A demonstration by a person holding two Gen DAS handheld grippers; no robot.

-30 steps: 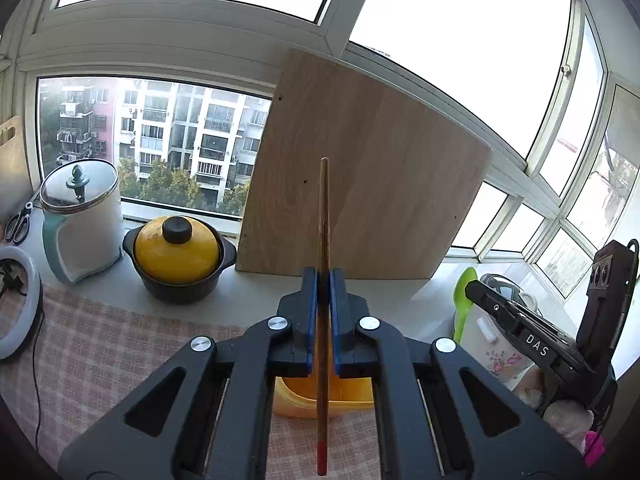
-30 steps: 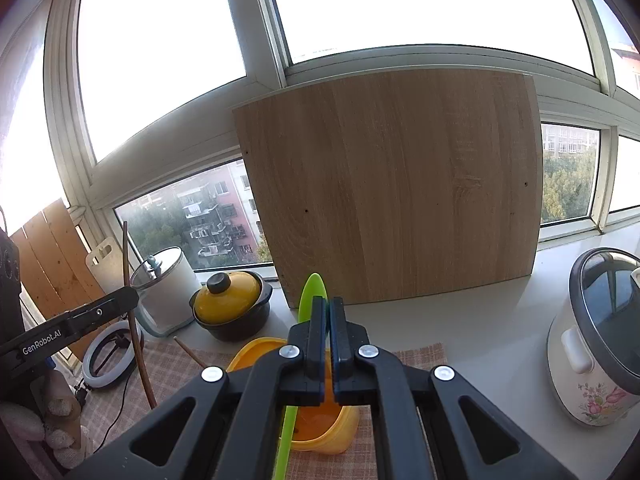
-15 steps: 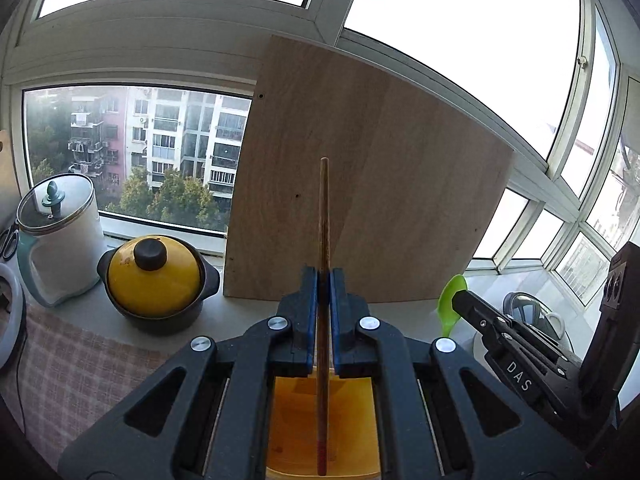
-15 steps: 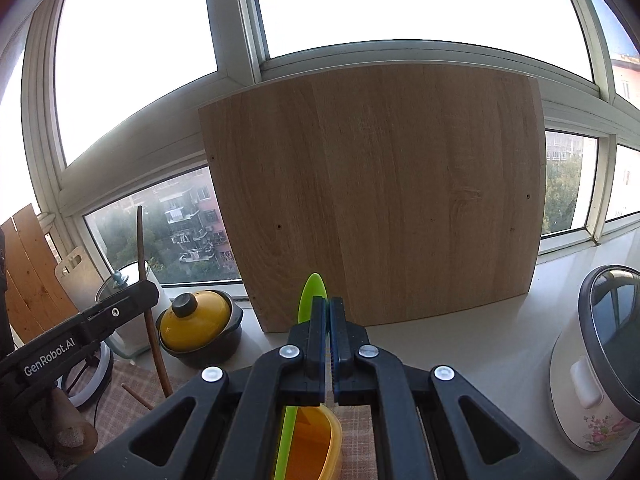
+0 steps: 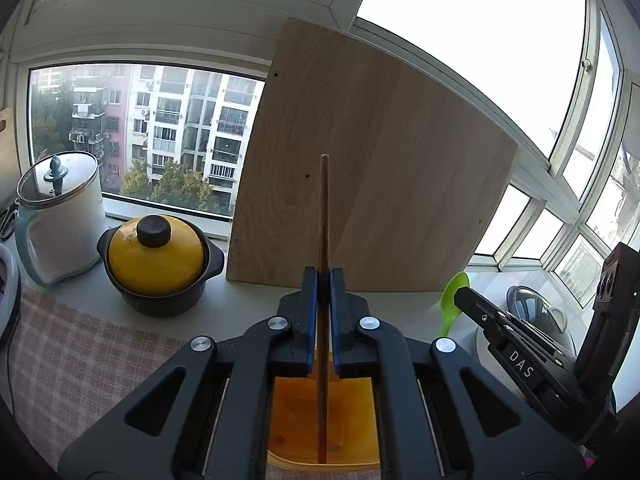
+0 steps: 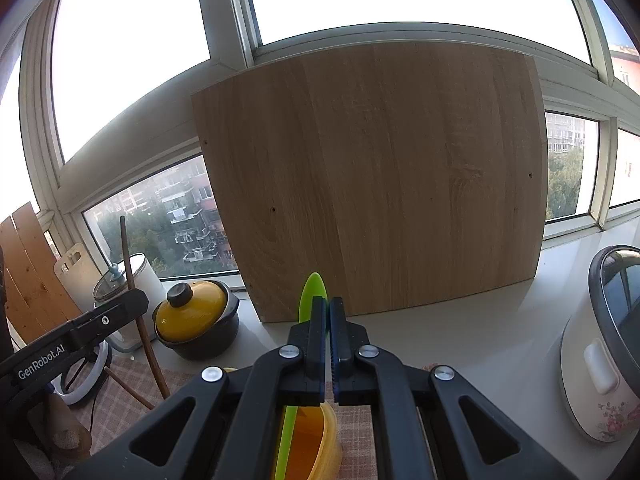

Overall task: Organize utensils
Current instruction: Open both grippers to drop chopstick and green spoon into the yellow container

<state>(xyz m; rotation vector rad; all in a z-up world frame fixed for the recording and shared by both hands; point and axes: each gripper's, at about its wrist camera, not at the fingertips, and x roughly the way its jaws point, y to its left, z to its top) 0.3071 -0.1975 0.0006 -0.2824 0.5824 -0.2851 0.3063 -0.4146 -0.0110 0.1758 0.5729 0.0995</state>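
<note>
My left gripper (image 5: pixel 323 280) is shut on a thin wooden chopstick (image 5: pixel 324 216) that stands upright; its lower end hangs inside an orange plastic container (image 5: pixel 288 412) just below the jaws. My right gripper (image 6: pixel 328 308) is shut on a green plastic spoon (image 6: pixel 310 292), bowl end up, its handle running down over the same orange container (image 6: pixel 316 428). In the left wrist view the right gripper (image 5: pixel 464 294) and green spoon (image 5: pixel 454 300) show at the right. In the right wrist view the left gripper (image 6: pixel 138 302) with the chopstick (image 6: pixel 128 256) shows at the left.
A large wooden board (image 5: pixel 372 168) leans on the window behind. A yellow-lidded black pot (image 5: pixel 156 260) and a white kettle (image 5: pixel 60 220) stand at the left, a rice cooker (image 6: pixel 604 344) at the right. A checked cloth (image 5: pixel 80 360) covers the counter. Another loose chopstick (image 6: pixel 128 386) lies left.
Both grippers have moved forward and down toward the window; the orange container has come under the jaws. The chopstick's lower end and the spoon's handle now hang over or inside it.
</note>
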